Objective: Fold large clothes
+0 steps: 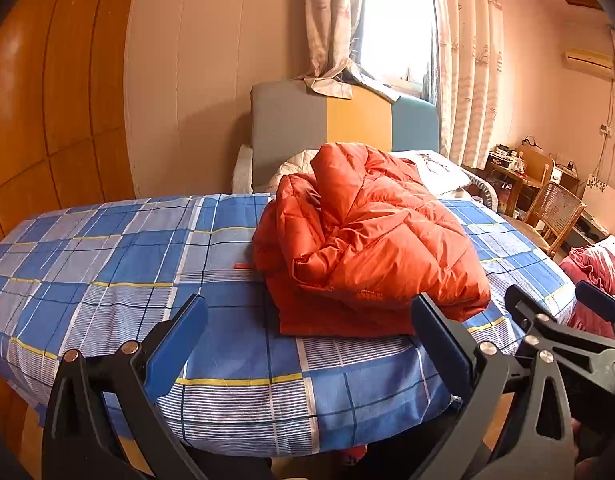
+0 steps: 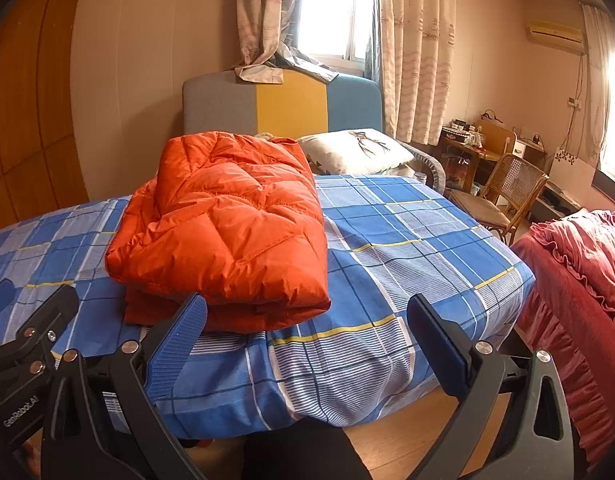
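Inspector: Garment position?
Operator: I see the puffy orange quilted jacket (image 2: pixel 223 232) bundled on the blue plaid bedsheet (image 2: pixel 407 248), mid-bed. White printed pillow (image 2: pixel 357 152) beyond, woven cane chair (image 2: pixel 507 196) far right.
Inspector: Tongs?
Operator: Left gripper (image 1: pixel 307 348) and right gripper (image 2: pixel 307 344) both released, empty, near the bed's edge.

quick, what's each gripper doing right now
Left gripper: open, holding nothing, hanging just short of the orange puffer jacket.
Right gripper: open, holding nothing, beside the jacket over the blue plaid sheet.
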`<state>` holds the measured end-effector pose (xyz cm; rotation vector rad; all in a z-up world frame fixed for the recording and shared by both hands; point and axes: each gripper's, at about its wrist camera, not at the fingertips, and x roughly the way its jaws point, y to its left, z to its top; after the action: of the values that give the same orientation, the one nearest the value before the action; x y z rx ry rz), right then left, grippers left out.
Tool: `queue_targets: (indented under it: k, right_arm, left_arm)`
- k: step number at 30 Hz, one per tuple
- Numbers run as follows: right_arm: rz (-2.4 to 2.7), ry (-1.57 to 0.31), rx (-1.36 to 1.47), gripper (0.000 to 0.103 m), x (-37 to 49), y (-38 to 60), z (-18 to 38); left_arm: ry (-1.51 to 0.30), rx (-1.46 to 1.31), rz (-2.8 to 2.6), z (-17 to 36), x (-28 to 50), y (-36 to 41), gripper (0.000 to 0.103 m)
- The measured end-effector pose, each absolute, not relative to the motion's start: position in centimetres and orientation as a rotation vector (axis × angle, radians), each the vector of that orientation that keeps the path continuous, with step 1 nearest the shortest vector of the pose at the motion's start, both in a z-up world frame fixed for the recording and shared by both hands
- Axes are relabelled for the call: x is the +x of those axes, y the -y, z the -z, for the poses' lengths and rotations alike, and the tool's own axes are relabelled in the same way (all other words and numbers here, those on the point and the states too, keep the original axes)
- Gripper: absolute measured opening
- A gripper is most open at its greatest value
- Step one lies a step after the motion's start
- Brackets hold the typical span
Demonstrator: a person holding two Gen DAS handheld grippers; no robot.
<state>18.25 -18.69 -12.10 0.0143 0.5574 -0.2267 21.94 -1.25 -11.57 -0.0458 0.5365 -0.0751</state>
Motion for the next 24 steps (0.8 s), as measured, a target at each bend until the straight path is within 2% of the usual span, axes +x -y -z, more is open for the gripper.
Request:
queue_targets:
  k: [24]
  right_arm:
    - [0.220, -0.564, 0.005, 0.100, 18.22, 18.50, 12.22]
  left_arm:
    - [-0.546, -0.038, 0.074, 11.80, 22.04, 0.75, 0.101]
